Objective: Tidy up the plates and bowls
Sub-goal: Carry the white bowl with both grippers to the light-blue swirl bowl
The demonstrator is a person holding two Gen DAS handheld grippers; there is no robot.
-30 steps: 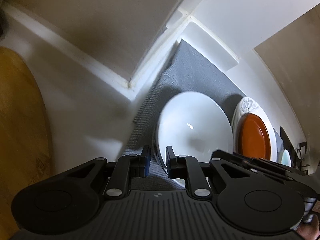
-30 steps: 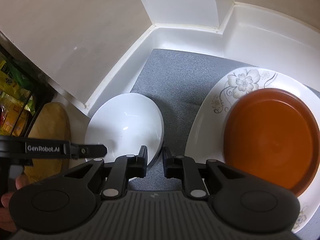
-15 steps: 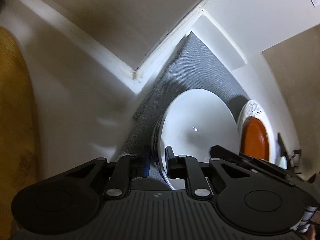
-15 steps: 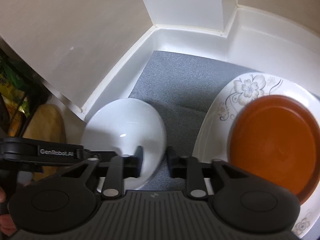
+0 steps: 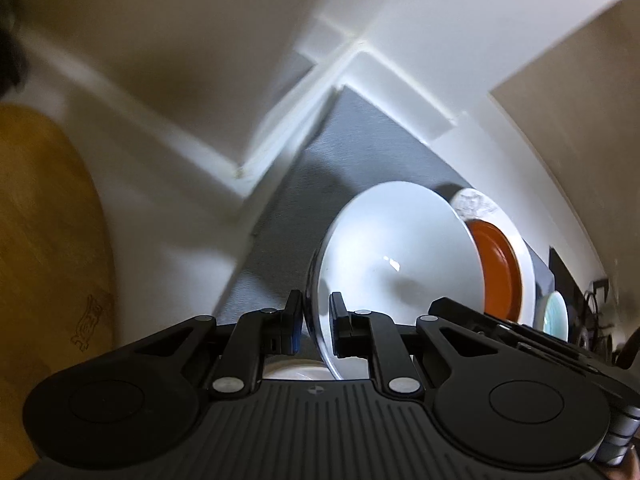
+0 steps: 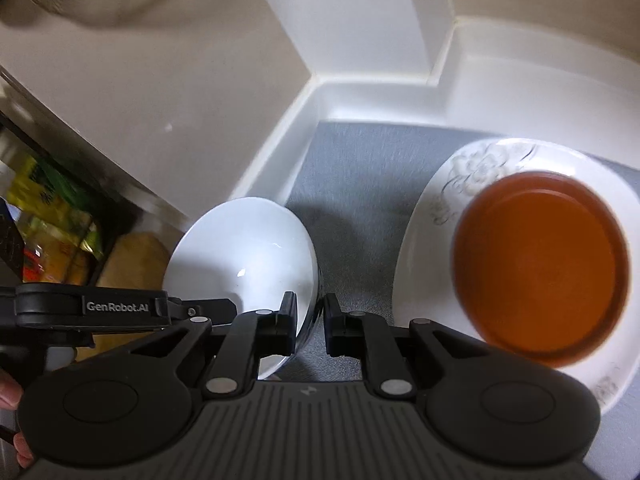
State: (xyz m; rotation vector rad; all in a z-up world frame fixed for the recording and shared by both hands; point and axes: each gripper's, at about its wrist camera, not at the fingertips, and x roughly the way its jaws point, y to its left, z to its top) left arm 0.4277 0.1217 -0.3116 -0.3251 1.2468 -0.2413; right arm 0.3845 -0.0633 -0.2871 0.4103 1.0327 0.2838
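Observation:
A white bowl is lifted and tilted above the grey mat. My left gripper is shut on its near rim. In the right wrist view the same white bowl sits at the left, and my right gripper also straddles its rim with the fingers close together. An orange plate lies on a white floral plate at the right. Both show in the left wrist view, orange plate behind the bowl.
White walls and a raised ledge bound the mat at the back. A wooden board lies at the left. A pale teal dish stands at the far right. Coloured packets fill a shelf at the left.
The bowl has been lifted and tilted up off the mat, both grippers rising with it. The right gripper has closed around the bowl's rim.

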